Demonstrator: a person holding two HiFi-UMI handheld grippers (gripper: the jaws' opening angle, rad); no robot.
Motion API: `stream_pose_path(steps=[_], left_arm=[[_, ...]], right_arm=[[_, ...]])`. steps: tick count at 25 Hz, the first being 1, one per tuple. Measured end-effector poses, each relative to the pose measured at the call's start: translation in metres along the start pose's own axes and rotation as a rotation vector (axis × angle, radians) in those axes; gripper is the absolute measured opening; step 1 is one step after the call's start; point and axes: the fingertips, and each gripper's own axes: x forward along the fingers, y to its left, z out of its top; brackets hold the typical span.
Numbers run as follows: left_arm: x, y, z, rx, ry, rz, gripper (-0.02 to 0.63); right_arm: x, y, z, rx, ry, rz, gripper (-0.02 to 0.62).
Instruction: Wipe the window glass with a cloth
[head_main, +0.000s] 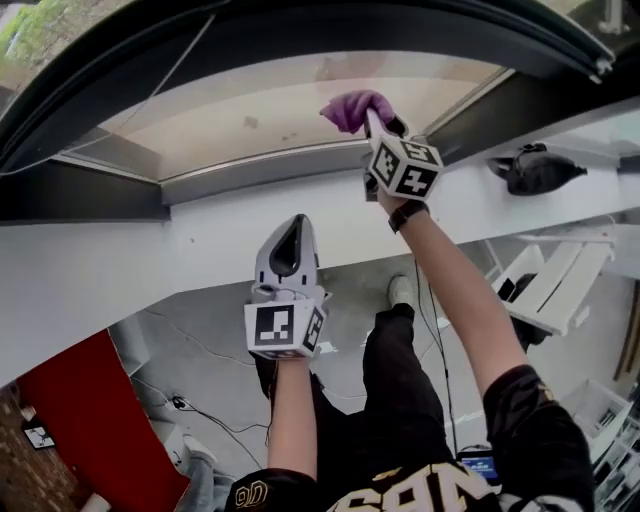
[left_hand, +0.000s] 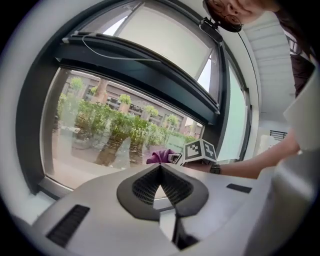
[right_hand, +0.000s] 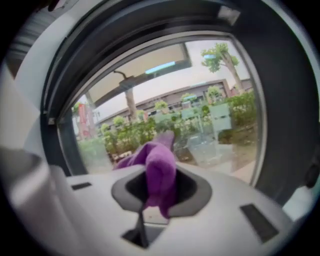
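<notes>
The window glass (head_main: 260, 110) spans the top of the head view. A purple cloth (head_main: 350, 106) rests against its lower right part, and my right gripper (head_main: 376, 122) is shut on it. In the right gripper view the cloth (right_hand: 161, 165) bulges out from between the jaws and covers their tips, with the glass (right_hand: 210, 120) close behind. My left gripper (head_main: 291, 228) hovers over the white sill, lower and to the left, shut with nothing in it. The left gripper view looks at the glass (left_hand: 100, 130), with the cloth (left_hand: 160, 156) and the right gripper (left_hand: 176, 158) just beyond the left gripper (left_hand: 160, 168).
A dark window frame (head_main: 80, 195) borders the glass, above a white sill (head_main: 130, 260). On the sill at the right lies a black object (head_main: 535, 170). Below are a red panel (head_main: 90, 420), a white rack (head_main: 555, 285) and cables on the floor (head_main: 200, 410).
</notes>
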Motion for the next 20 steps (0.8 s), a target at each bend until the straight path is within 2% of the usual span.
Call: stream_pose_path(steps=[3,5,7,9,11,13,17,20], left_arm=[[0.028,-0.059,-0.019,-0.010,0.021,-0.074,0.015],[0.039,-0.083,-0.028,-0.040,0.031,-0.108,0.015],[0.043,-0.090,-0.034,-0.122,0.028,-0.113,0.015],[0.041,-0.083,-0.039,-0.176,0.024,-0.096,0.015],[0.034,-0.067,-0.042,-0.151,0.034,-0.071,0.015],[0.020,-0.037,-0.039,-0.105,0.042,-0.035,0.015],[-0.026,0.051,-0.022,-0.038,0.053,0.045,0.015],[-0.063,0.125,-0.004,0.038,0.059,0.090,0.015]], right_arm=[[-0.029,-0.102,0.018,0.116,-0.039,-0.172,0.081],[-0.049,-0.151,0.025,0.193,-0.070,-0.276,0.080],[-0.061,-0.174,0.028,0.163,-0.081,-0.325,0.080],[-0.063,-0.167,0.024,0.089,-0.071,-0.306,0.080],[-0.058,-0.139,0.013,0.044,-0.049,-0.253,0.080],[-0.041,-0.088,-0.005,0.020,-0.016,-0.167,0.080],[-0.002,0.060,-0.064,0.041,0.081,0.048,0.081],[0.030,0.180,-0.095,0.038,0.116,0.193,0.081]])
